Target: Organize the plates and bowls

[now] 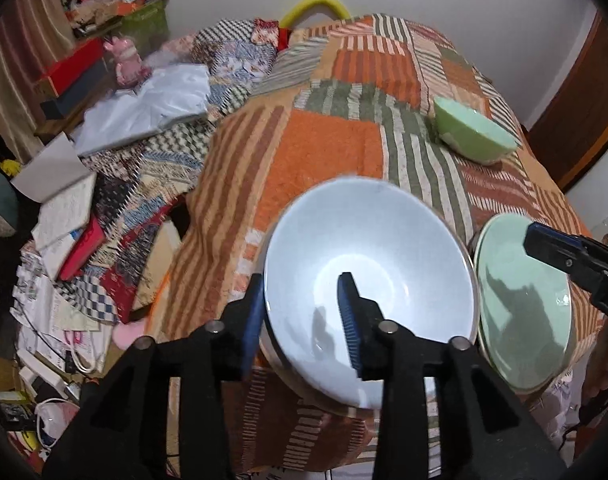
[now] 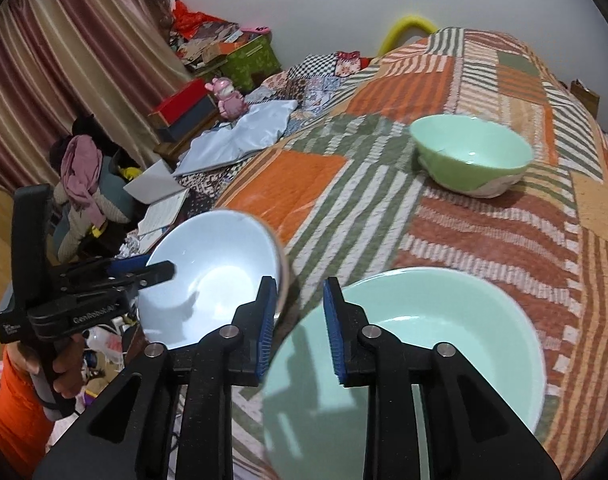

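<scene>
A wide, glossy pale-blue bowl (image 1: 367,280) is seen on the striped patchwork quilt (image 1: 323,148), its near rim straddled by the parted left gripper (image 1: 304,316), beside a mint-green bowl (image 2: 403,360) straddled unclamped by the right gripper (image 2: 298,332).
</scene>
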